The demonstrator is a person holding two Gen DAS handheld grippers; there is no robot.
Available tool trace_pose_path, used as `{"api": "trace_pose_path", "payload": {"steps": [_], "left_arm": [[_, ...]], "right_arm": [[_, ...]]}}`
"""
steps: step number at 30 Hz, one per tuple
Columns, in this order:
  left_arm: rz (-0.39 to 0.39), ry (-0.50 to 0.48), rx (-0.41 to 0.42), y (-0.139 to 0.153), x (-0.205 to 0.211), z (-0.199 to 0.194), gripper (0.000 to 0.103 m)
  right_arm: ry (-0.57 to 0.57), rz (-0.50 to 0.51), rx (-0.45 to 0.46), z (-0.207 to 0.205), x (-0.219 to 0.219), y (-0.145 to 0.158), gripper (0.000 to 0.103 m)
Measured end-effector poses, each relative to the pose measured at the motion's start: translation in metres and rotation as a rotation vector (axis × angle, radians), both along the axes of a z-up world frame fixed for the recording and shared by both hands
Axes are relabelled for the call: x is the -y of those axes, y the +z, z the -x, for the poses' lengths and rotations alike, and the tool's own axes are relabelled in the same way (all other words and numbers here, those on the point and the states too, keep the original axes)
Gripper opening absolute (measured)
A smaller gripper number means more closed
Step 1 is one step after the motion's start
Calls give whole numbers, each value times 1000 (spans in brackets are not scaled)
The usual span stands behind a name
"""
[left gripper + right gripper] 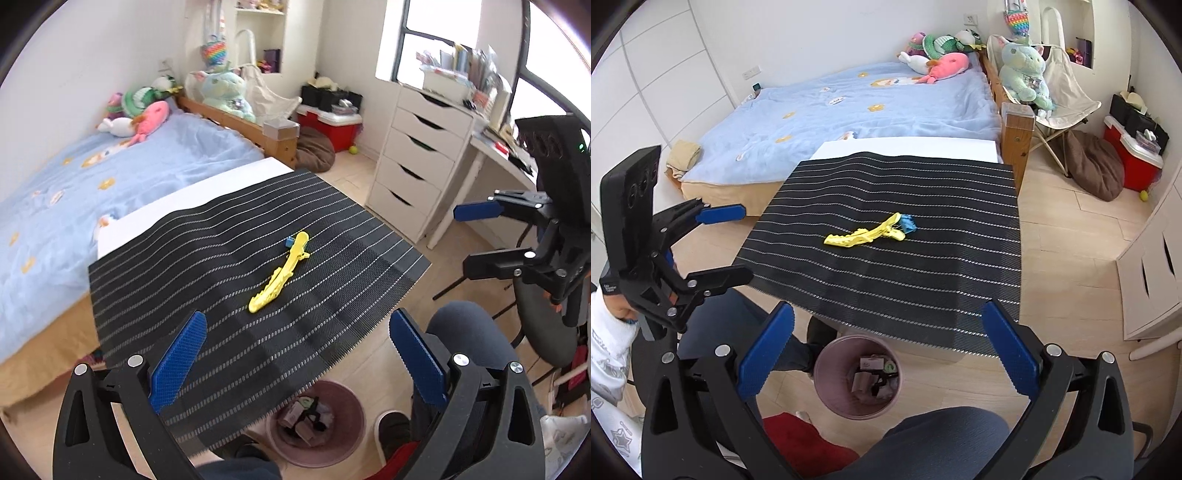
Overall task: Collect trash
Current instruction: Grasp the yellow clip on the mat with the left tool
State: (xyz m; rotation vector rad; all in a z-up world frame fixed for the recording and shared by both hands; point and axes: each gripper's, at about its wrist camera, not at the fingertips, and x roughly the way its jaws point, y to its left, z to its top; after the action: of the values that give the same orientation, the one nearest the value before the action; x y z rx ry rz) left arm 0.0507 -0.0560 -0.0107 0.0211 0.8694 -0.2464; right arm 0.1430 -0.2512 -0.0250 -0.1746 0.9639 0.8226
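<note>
A yellow plastic clip (279,274) (866,234) lies in the middle of a black striped mat (236,295) (905,266), with a small blue scrap (908,224) (289,242) at its far end. A pink bin (325,424) (857,376) holding several bits of trash stands on the floor under the mat's near edge. My left gripper (295,354) (718,243) is open above the mat's near left part. Above the near edge, over the bin, my right gripper (886,350) (480,236) is also open. Neither holds anything.
A bed with a blue cover (74,192) (868,107) and plush toys lies behind the table. A white drawer unit (417,158) and desk stand right. A brown cushion (1095,166) and red box (1132,162) sit on the floor. The person's knees (934,439) are below.
</note>
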Motion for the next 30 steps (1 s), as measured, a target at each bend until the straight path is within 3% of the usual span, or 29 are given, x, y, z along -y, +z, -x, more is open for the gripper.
{"api": "trace_pose_path", "payload": {"steps": [18,22,24,26,30], "left_arm": [[-63,-191,-149,-61,12,-87,95],[-74,-210,-187,-73,16,-96,68],[-70,-209,-198,-78,16,-98,65],[-68,-205,-207,-82,16,-100,51],[-68,-181,-217,-86,12,-101,40]], "right_arm": [[-39,18,-26,-8,9,-9,100],[-48,22,-31,-9,11,-12,100],[-49,24,-34,-10,12,-13,100],[-50,26,-37,-10,12,-14,100],[-51,27,-42,-11,12,-16,100]]}}
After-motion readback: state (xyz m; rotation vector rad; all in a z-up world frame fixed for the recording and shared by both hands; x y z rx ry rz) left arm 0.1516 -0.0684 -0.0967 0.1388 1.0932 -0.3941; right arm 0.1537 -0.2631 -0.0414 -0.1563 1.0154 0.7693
